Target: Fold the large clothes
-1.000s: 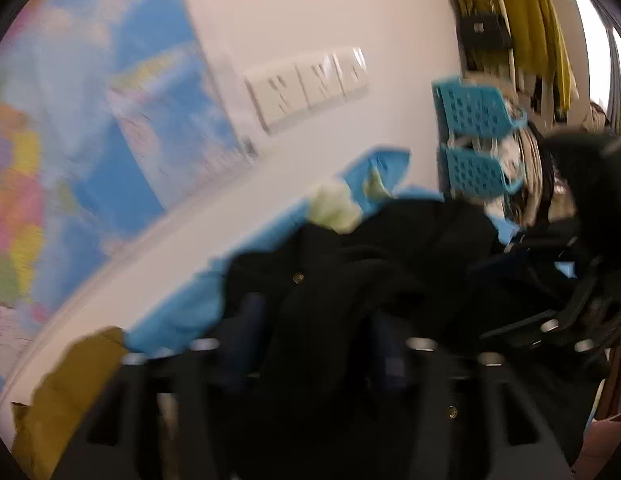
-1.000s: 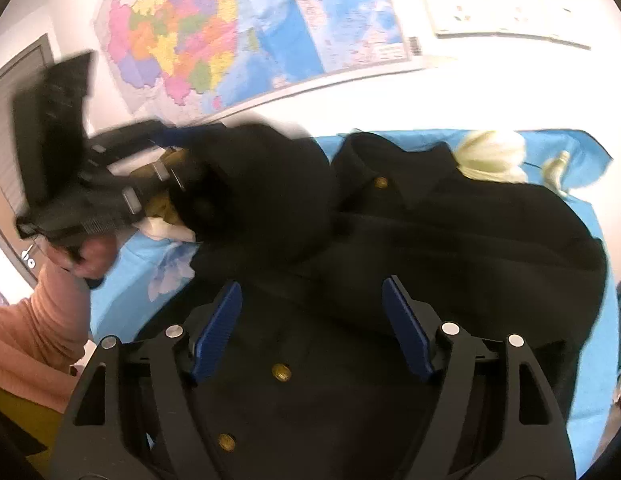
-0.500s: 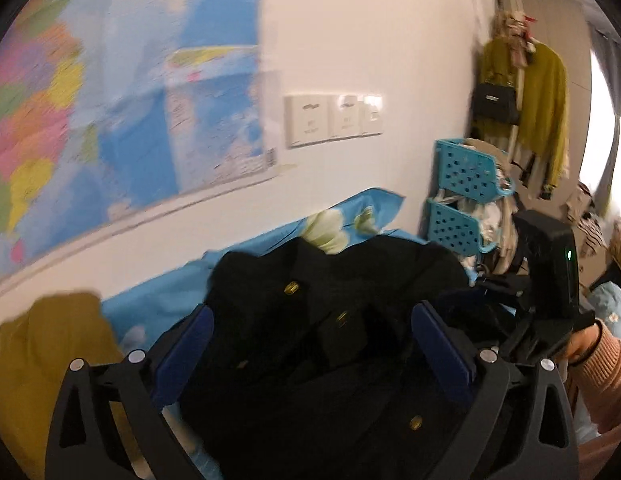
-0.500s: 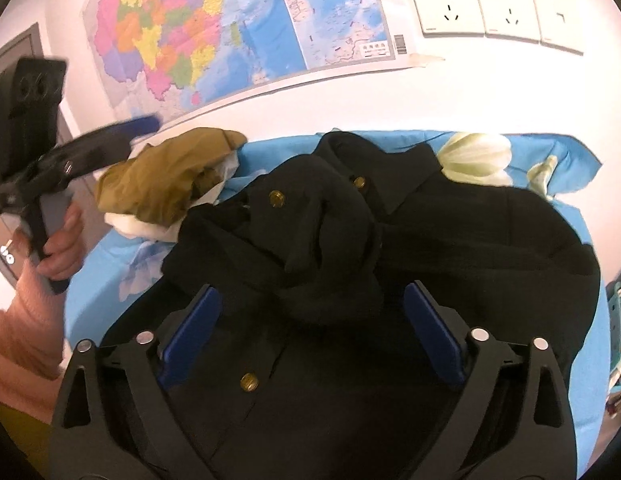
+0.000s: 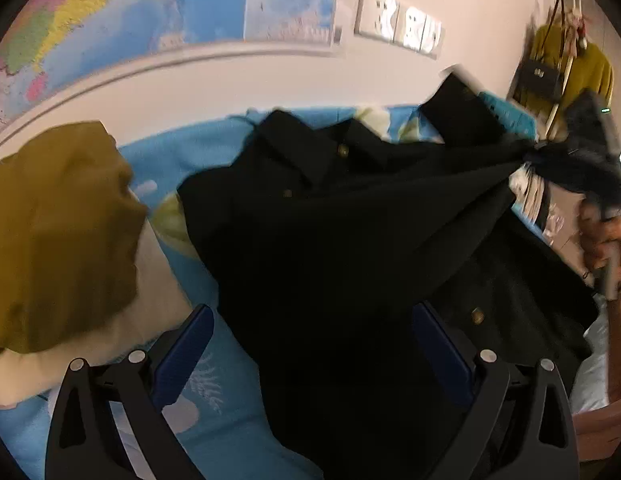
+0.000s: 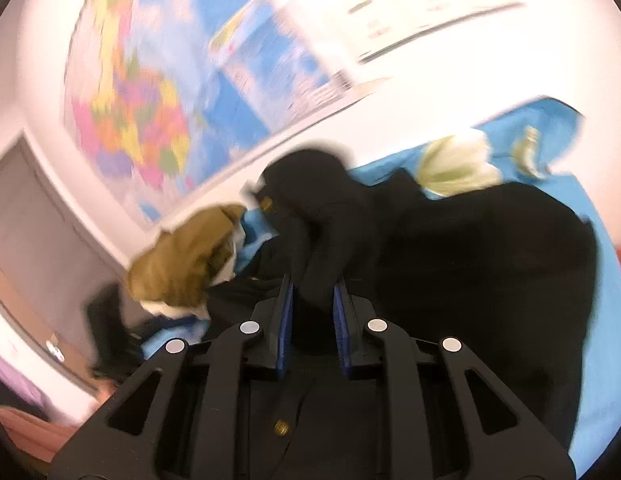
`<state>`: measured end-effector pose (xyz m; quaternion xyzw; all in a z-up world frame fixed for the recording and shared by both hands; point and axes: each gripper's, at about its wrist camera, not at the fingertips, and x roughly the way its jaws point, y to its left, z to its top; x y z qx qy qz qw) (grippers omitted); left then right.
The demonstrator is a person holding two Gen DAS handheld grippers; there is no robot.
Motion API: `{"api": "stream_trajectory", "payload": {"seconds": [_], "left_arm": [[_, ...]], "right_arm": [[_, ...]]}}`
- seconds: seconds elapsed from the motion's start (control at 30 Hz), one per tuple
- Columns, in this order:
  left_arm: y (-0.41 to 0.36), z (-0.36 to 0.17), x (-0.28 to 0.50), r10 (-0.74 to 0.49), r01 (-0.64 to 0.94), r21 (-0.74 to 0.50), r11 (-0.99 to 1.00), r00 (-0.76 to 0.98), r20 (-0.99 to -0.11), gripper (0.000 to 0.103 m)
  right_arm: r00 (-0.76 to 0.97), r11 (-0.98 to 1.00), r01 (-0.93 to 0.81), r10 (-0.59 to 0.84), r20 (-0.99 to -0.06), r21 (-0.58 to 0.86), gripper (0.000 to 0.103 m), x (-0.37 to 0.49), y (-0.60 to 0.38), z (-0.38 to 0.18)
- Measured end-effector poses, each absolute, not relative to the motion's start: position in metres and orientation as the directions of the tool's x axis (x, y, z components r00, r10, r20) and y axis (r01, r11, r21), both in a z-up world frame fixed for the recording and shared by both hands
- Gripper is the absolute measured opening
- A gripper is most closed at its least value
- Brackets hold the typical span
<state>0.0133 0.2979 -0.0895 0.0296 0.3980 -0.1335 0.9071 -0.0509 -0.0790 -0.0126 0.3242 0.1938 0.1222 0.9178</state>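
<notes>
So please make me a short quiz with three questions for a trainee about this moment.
1. True or false: the right gripper is clamped on black cloth.
2. Which garment lies beside the black coat? A) a mustard one B) a red one C) a white one
3. Fill in: the left gripper stands ____ above the coat.

Key: 1 true, its jaws having just closed on a fold; 2 A, the mustard garment; 3 open.
</notes>
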Motion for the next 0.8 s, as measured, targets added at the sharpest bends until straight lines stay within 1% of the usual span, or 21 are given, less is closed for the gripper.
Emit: {"api": "stream_trajectory", "payload": {"seconds": [0.03,0.07,0.1,0.13,0.17,0.2,0.23,0.27,0.33,0.37,0.43,0.47,0.53,0.6,0.67,0.7,0.73,0.77,0.8], "left_arm": [[0.296,-0.094,0.014,-0.215,0.269,-0.047,0.962,0.641,-0.737,0.096],[0.294,-0.098,0.015,-0.212,0.272,-0.042,0.961,0.635,-0.743,0.096],[0.292,-0.102,0.017,-0.204,0.271,-0.033,0.962,0.63,-0.75,0.094],[0.291,-0.105,0.018,-0.192,0.27,-0.021,0.963,0.626,-0.756,0.09],[0.29,-0.107,0.019,-0.184,0.267,-0.014,0.964,0.624,-0.759,0.088],[0.29,-0.109,0.019,-0.181,0.267,-0.011,0.964,0.622,-0.762,0.083],[0.291,-0.111,0.019,-0.18,0.266,-0.012,0.964,0.619,-0.764,0.078],[0.291,-0.112,0.018,-0.177,0.263,-0.011,0.965,0.619,-0.766,0.076],[0.294,-0.113,0.016,-0.159,0.254,0.003,0.967,0.614,-0.773,0.067],[0.294,-0.112,0.014,-0.157,0.252,0.004,0.968,0.615,-0.773,0.067],[0.297,-0.105,0.01,-0.184,0.261,-0.02,0.965,0.623,-0.76,0.067],[0.297,-0.101,0.008,-0.195,0.262,-0.031,0.964,0.628,-0.753,0.068],[0.299,-0.089,0.008,-0.222,0.263,-0.06,0.963,0.645,-0.732,0.078],[0.296,-0.08,0.011,-0.217,0.257,-0.052,0.965,0.667,-0.713,0.079],[0.29,-0.078,0.019,-0.201,0.251,-0.037,0.967,0.666,-0.718,0.079],[0.287,-0.079,0.023,-0.198,0.248,-0.038,0.968,0.661,-0.723,0.079],[0.284,-0.082,0.028,-0.197,0.247,-0.041,0.968,0.654,-0.73,0.079],[0.282,-0.085,0.032,-0.192,0.244,-0.038,0.969,0.649,-0.736,0.079],[0.278,-0.089,0.038,-0.174,0.235,-0.024,0.972,0.644,-0.745,0.079]], "right_arm": [[0.886,0.752,-0.078,0.354,-0.3,0.655,0.026,-0.056,-0.083,-0.021],[0.868,0.76,-0.029,0.341,-0.361,0.65,0.03,-0.061,-0.086,-0.033],[0.853,0.782,0.03,0.304,-0.423,0.623,0.038,-0.067,-0.087,-0.044],[0.838,0.796,0.069,0.28,-0.468,0.601,0.043,-0.072,-0.089,-0.052],[0.826,0.795,0.082,0.283,-0.487,0.601,0.054,-0.076,-0.092,-0.057],[0.825,0.796,0.092,0.275,-0.493,0.599,0.056,-0.081,-0.095,-0.058],[0.829,0.803,0.099,0.261,-0.495,0.588,0.056,-0.085,-0.097,-0.056],[0.839,0.817,0.102,0.236,-0.491,0.567,0.057,-0.09,-0.1,-0.05],[0.869,0.847,0.112,0.171,-0.465,0.52,0.061,-0.098,-0.104,-0.035],[0.877,0.862,0.121,0.141,-0.46,0.493,0.063,-0.098,-0.105,-0.03],[0.886,0.898,0.15,0.062,-0.459,0.413,0.074,-0.091,-0.106,-0.021],[0.887,0.907,0.163,0.038,-0.461,0.388,0.082,-0.086,-0.109,-0.021],[0.883,0.917,0.167,0.024,-0.468,0.362,0.084,-0.071,-0.114,-0.023],[0.876,0.923,0.163,0.027,-0.482,0.348,0.084,-0.052,-0.117,-0.028],[0.864,0.926,0.154,0.043,-0.502,0.344,0.084,-0.039,-0.121,-0.034],[0.86,0.925,0.128,0.076,-0.504,0.357,0.08,-0.034,-0.122,-0.036],[0.858,0.927,0.105,0.098,-0.503,0.361,0.073,-0.032,-0.122,-0.037],[0.856,0.934,0.089,0.105,-0.506,0.346,0.05,-0.032,-0.12,-0.036],[0.862,0.94,0.087,0.095,-0.499,0.329,0.021,-0.035,-0.12,-0.031]]}}
